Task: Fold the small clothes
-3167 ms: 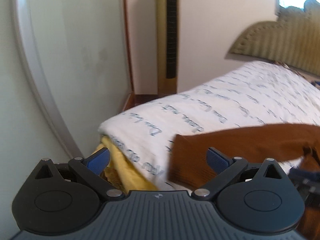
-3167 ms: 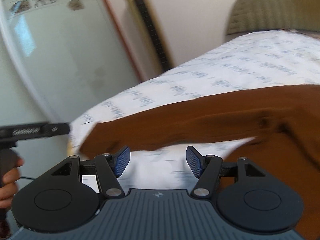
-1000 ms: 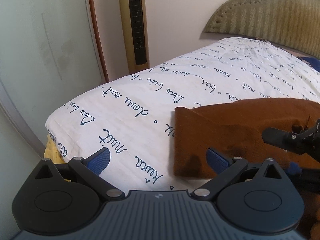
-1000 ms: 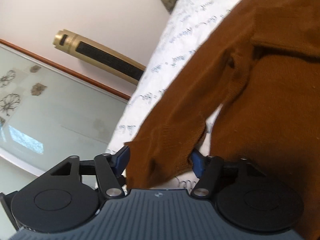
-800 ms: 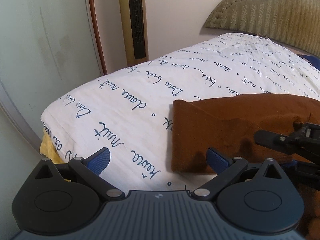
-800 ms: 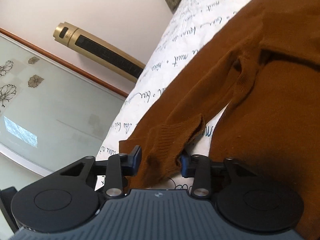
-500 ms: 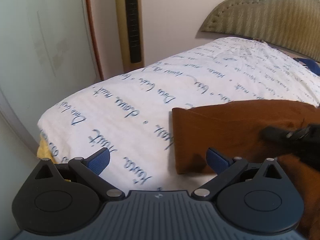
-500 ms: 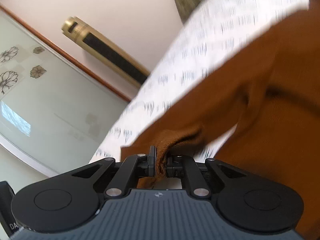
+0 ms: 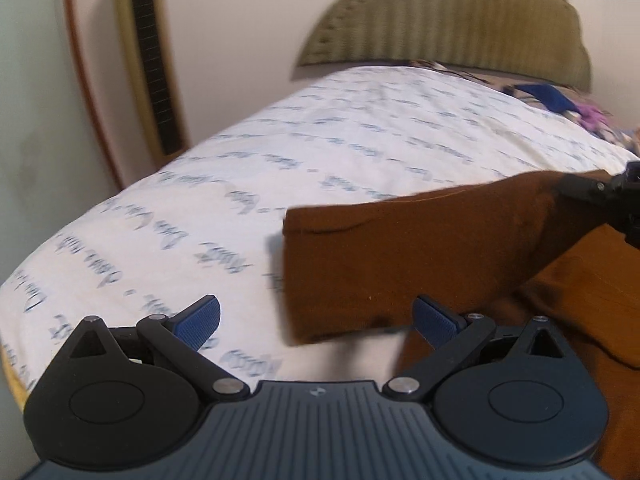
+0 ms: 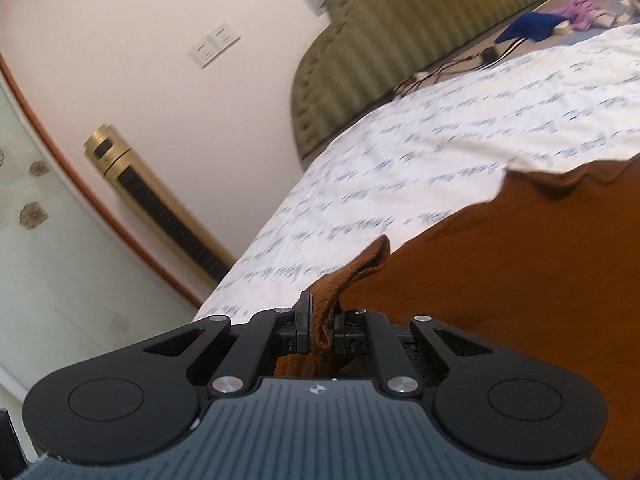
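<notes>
The brown sweater (image 9: 420, 248) lies on the bed (image 9: 200, 208), whose white cover carries blue script; the bed serves as landmark for the rest. One sleeve of the sweater is raised off the cover, its squared cuff end hanging free, while the body spreads over the bed's near right part; the sleeve's lower edge hangs just ahead of the left gripper's right pad, and whether they touch cannot be told.

The right gripper (image 10: 320, 330) has its tongs pressed together on a fold of the sweater (image 10: 500, 280), a tongue of knit standing up between the black tips; in the left wrist view it (image 9: 600, 200) shows at the right edge, above the bed, at the lifted end of the sleeve. The left gripper (image 9: 316, 320) is spread wide with nothing between its blue pads (image 9: 198, 318), low over the bed's near edge.

At the far end of the bed stands an olive padded headboard (image 9: 440, 20); beside it on the bed lie a dark blue cloth (image 10: 528, 26) and something purple (image 10: 580, 10), with thin cables (image 10: 440, 72) trailing near them. Left of the bed a gold tower fan (image 9: 148, 60) stands against the pale wall, next to a wood-framed frosted panel (image 10: 32, 200) with flower motifs; wall switches (image 10: 214, 46) sit above the fan in the right wrist view. The view is motion-blurred.
</notes>
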A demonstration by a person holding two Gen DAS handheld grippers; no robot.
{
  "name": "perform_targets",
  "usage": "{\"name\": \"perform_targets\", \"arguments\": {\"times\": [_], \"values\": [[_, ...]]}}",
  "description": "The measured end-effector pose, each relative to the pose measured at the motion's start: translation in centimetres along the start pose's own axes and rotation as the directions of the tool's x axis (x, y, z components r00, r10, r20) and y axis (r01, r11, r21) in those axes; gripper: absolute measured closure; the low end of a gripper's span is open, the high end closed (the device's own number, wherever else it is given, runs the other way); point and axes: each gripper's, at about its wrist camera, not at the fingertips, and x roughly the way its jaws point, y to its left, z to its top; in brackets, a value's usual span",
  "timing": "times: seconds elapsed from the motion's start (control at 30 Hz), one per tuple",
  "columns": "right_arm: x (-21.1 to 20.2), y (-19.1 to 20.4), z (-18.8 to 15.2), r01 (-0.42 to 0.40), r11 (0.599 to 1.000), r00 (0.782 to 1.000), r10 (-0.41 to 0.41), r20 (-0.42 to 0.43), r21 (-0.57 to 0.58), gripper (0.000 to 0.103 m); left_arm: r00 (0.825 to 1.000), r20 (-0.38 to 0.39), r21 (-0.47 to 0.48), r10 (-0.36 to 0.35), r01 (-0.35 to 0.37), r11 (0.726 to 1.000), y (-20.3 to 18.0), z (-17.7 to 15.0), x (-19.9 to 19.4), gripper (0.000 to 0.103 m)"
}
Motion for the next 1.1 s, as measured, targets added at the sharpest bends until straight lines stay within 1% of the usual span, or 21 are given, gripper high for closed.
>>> {"name": "perform_targets", "arguments": {"times": [0.17,0.33,0.47,0.6,0.73,0.9,1.03,1.1], "values": [[-2.0,-2.9,0.9,0.046,0.999,0.998,-0.046,0.044,0.011,0.091,1.0,0.0,0.075,-0.007,0.007,0.997,-3.3,0.2,0.6,0.0],[-4.1,-5.0,1.6,0.078,0.996,0.993,-0.082,0.089,0.045,0.091,1.0,-0.01,0.103,-0.023,0.024,0.994,-4.9,0.2,1.0,0.0],[-6.0,-6.6,2.3,0.117,0.991,0.983,-0.124,0.133,0.061,0.091,0.999,-0.018,0.117,-0.029,0.031,0.993,-5.9,0.1,1.3,0.0],[-8.4,-8.5,2.7,0.186,0.981,0.963,-0.194,0.185,0.064,0.091,0.999,-0.025,0.127,-0.032,0.035,0.991,-6.6,0.0,1.6,0.0],[-10.8,-11.3,2.8,0.233,0.965,0.942,-0.254,0.221,0.116,0.091,0.999,-0.033,0.133,-0.035,0.04,0.99,-7.1,-0.3,1.9,0.0],[-12.8,-15.0,2.2,0.267,0.943,0.922,-0.31,0.231,0.199,0.091,0.998,-0.044,0.145,-0.042,0.048,0.988,-7.8,-0.6,2.1,0.0],[-13.5,-16.8,1.4,0.298,0.926,0.909,-0.35,0.227,0.232,0.091,0.998,-0.053,0.154,-0.046,0.053,0.987,-8.2,-0.9,2.3,0.0],[-13.9,-17.5,1.0,0.321,0.916,0.898,-0.375,0.228,0.242,0.091,0.997,-0.058,0.154,-0.048,0.056,0.986,-8.3,-1.0,2.3,0.0]]}}
